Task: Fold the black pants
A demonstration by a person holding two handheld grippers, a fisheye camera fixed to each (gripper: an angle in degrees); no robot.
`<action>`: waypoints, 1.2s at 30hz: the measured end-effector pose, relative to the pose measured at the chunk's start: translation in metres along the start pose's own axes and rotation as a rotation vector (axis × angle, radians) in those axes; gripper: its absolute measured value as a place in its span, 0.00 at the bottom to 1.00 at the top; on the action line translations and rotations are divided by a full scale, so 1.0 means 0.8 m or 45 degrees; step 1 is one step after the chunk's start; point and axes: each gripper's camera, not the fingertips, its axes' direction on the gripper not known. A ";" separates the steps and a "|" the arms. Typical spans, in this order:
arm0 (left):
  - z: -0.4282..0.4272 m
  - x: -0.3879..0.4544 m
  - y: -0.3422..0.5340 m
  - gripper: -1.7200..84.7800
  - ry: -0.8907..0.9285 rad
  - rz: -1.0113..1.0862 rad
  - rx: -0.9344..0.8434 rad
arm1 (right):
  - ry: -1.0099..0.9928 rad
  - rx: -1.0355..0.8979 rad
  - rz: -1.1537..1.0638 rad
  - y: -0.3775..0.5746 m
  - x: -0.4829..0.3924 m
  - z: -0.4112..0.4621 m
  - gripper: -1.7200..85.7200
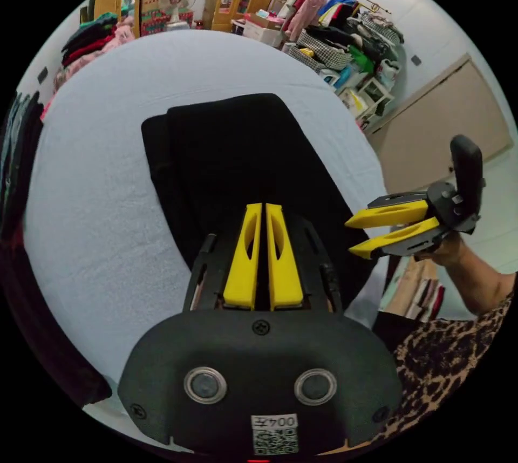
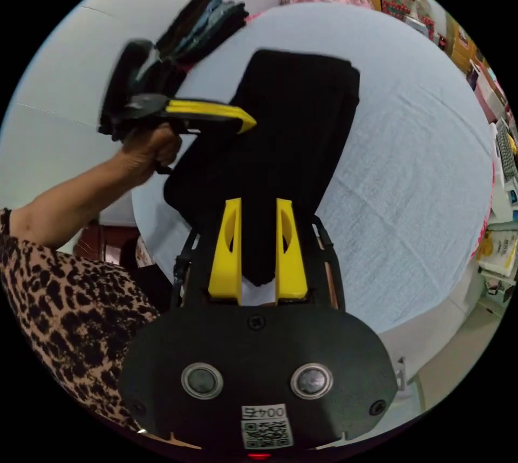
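Left gripper [image 1: 263,209]: we see its jaws pressed together, no cloth between them, tips hovering over the near end of the black pants [image 1: 237,161]. In the right gripper view it [image 2: 245,120] comes in from the upper left, blurred, jaws together, held in a hand [image 2: 151,152] above the pants' left edge.

Right gripper [image 2: 258,206]: jaws parted by a moderate gap, nothing pinched; the narrow end of the black pants [image 2: 291,128] shows through the gap, but we can't tell whether the jaws touch it. In the left gripper view it [image 1: 359,236] sits at centre right, jaws slightly apart, just off the pants' right edge, with a leopard-print sleeve [image 1: 458,339] behind it at lower right.

Pants lie folded into a long flat strip on a light blue bed [image 1: 97,188], roughly mid-frame in both views.

Clothes rack [image 1: 334,20] at upper right of the left gripper view, folded clothes stack [image 1: 89,39] at upper left.
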 end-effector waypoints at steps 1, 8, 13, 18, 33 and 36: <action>0.001 0.005 0.006 0.03 -0.078 0.018 0.014 | 0.049 -0.097 0.001 -0.008 0.003 0.015 0.13; 0.002 -0.027 0.029 0.04 -0.083 -0.083 -0.033 | 0.130 -0.184 0.044 -0.019 0.026 0.025 0.13; 0.000 -0.114 0.053 0.09 0.339 -0.290 -0.046 | -0.199 -0.058 0.175 -0.001 0.088 -0.007 0.19; -0.014 -0.203 0.129 0.19 1.176 -0.534 0.205 | -0.573 0.160 0.479 0.065 0.184 -0.044 0.24; 0.046 -0.213 0.412 0.34 1.397 -1.135 0.286 | -0.775 0.139 0.789 0.151 0.306 0.014 0.16; 0.078 -0.203 0.400 0.36 1.458 -1.138 0.266 | -0.853 0.116 0.833 0.161 0.321 0.016 0.12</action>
